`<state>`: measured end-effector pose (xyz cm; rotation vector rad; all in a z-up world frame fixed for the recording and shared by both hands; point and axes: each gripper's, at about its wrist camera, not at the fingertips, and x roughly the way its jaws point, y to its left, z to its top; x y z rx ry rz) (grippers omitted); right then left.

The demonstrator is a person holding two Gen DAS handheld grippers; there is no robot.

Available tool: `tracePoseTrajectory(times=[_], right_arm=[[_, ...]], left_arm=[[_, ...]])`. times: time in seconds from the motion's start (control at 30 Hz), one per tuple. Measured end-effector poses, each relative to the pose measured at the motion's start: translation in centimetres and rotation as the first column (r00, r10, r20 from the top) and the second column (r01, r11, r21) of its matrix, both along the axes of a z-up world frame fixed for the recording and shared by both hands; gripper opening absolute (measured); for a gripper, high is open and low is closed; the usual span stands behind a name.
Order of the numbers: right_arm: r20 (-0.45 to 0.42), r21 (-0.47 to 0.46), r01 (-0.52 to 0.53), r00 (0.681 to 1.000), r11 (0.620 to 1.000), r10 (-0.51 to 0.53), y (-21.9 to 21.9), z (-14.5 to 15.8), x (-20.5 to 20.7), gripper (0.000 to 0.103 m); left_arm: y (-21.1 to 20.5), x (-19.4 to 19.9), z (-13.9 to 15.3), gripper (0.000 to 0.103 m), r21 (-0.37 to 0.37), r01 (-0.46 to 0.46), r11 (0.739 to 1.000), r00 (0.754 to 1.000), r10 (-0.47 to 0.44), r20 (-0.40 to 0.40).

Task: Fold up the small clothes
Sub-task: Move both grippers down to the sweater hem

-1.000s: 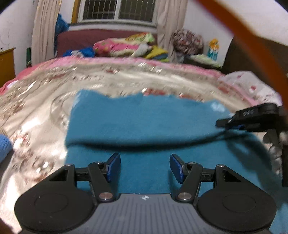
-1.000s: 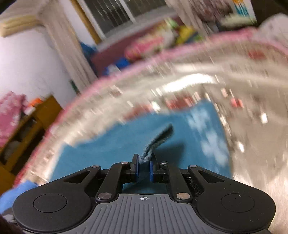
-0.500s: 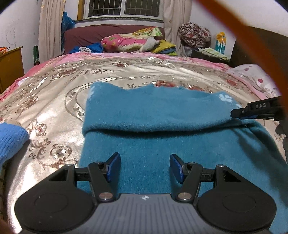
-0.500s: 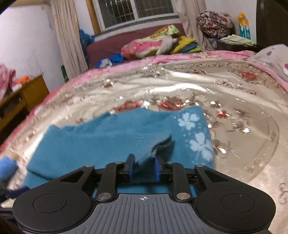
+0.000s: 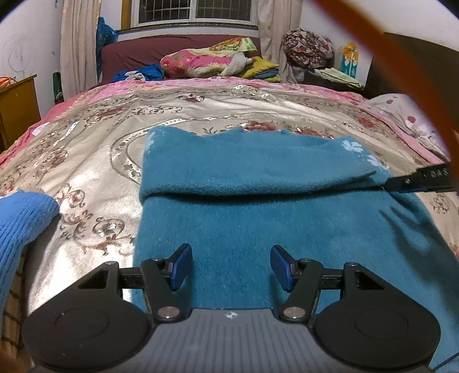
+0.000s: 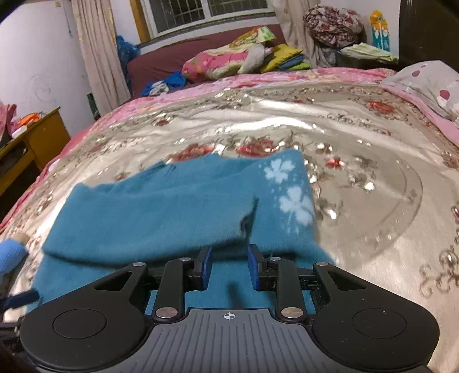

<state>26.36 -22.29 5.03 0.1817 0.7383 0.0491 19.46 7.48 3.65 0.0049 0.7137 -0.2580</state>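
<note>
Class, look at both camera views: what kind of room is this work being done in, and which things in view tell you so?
Most likely a home bedroom. The teal fleece garment lies on a bed under a shiny floral satin bedspread, a heap of folded bedding sits beyond it, and a curtained barred window is behind.

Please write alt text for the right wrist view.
The right hand-held gripper, jaws open and holding nothing, hovers over a teal garment with white flowers, folded over itself on a floral bedspread. A window is behind.
</note>
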Motion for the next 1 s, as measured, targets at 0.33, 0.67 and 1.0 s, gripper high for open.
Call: tracePoseTrajectory(times=[0.33, 0.67, 1.0], right_arm=[[-0.059, 0.022, -0.028, 0.998, 0.999, 0.03, -0.6, -0.6, -7.0, 0.031], [-0.123, 0.008, 0.018, 0.992, 1.0, -0.017, -3.1, -1.7, -12.6, 0.032], [-0.161, -0.018, 0.033, 0.986, 0.999, -0.035, -5.5, -1.9, -17.0, 0.032]], left_arm=[[0.4, -2.6, -0.6, 0.065, 0.034, 0.011, 0.999, 0.999, -0.01, -0.032], [2.8, -6.0, -1.7, 0.065, 0.032, -0.02, 0.999, 0.997, 0.023, -0.077], [3.8, -9.2, -1.4, 0.065, 0.054, -0.012, 0.998, 0.996, 0.017, -0.091]])
